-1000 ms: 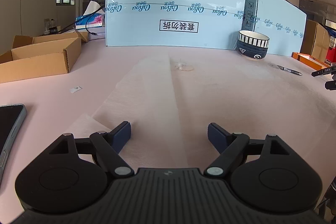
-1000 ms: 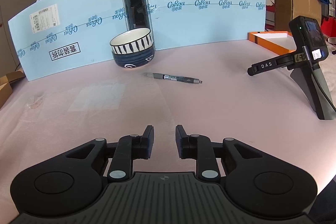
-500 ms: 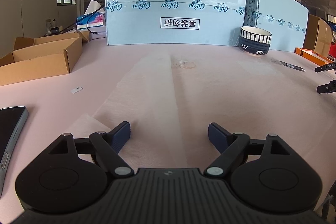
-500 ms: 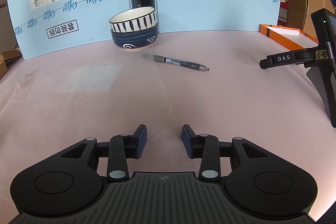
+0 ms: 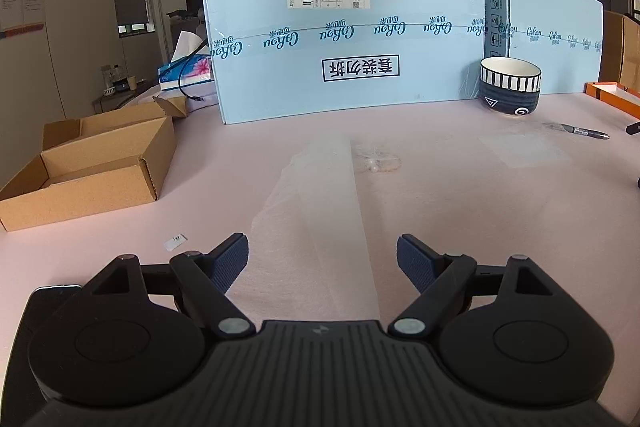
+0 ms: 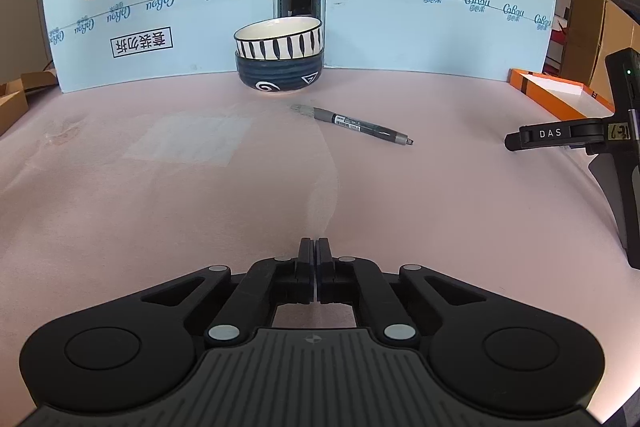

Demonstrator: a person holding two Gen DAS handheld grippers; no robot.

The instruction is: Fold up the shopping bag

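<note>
Both claws differ: right claw (image 6: 312,247) has just pinched the bag's (image 6: 326,187) edge at lower centre; left claw (image 5: 322,257) stays spread, so folding can start.

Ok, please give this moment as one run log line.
left gripper: open over shopping bag | right gripper: just closed on its edge

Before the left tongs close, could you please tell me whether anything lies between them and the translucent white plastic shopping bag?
Nothing visible does: the open left tongs hang right over the translucent white plastic shopping bag, with only its film below the gap.
</note>
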